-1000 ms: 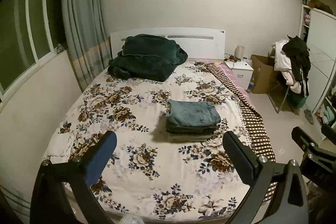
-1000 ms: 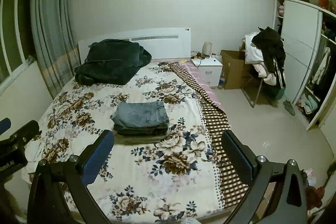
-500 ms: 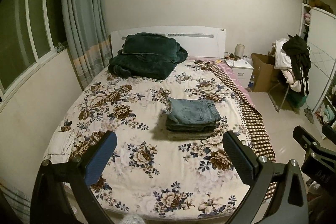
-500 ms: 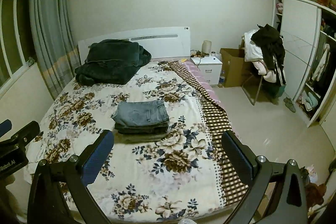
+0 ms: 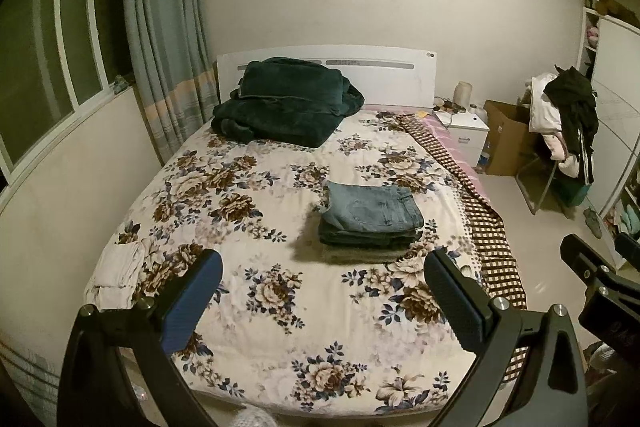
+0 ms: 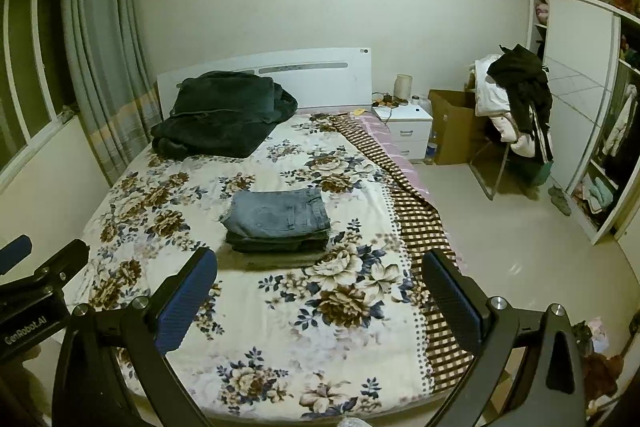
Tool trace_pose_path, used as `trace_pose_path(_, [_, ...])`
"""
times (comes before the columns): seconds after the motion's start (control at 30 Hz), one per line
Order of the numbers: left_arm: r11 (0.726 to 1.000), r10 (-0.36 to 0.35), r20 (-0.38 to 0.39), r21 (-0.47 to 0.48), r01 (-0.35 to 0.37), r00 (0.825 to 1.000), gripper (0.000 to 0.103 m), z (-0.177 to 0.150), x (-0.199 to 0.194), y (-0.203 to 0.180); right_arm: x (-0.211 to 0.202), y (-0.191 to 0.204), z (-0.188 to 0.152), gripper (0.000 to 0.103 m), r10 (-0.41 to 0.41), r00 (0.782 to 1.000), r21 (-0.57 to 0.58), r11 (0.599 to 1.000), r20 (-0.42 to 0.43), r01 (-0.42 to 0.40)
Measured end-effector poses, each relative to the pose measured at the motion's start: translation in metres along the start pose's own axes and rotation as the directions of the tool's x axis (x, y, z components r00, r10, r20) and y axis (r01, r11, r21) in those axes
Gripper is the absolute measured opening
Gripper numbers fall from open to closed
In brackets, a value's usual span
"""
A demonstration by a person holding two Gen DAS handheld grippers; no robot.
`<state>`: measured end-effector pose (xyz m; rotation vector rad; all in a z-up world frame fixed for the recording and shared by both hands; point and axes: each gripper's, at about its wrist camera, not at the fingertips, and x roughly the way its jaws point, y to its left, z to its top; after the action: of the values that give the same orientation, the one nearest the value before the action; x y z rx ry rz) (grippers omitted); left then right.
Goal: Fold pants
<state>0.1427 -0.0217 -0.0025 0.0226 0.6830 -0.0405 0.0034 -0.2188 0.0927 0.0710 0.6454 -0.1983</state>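
Both the left gripper [image 5: 322,301] and right gripper [image 6: 320,301] hang wide open, empty, short of the folded pants [image 6: 278,217] stack; any nudge could topple it.

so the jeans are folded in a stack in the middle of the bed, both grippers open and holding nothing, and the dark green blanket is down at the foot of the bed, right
Not quite. The dark green blanket lies at the head of the bed, against the white headboard, as the left wrist view shows. The rest holds: the jeans sit folded mid-bed, and the left gripper and right gripper are open and hold nothing.
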Motion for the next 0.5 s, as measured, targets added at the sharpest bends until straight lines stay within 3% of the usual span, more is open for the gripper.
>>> trace_pose_path(0.5, [1.0, -0.001, 0.006, -0.003, 0.001, 1.0, 0.103, 0.0039, 0.0014, -0.0046, 0.0062, 0.0026, -0.0003, 0.103, 0.014, 1.0, -0.002, 1.0, -0.006, -0.014])
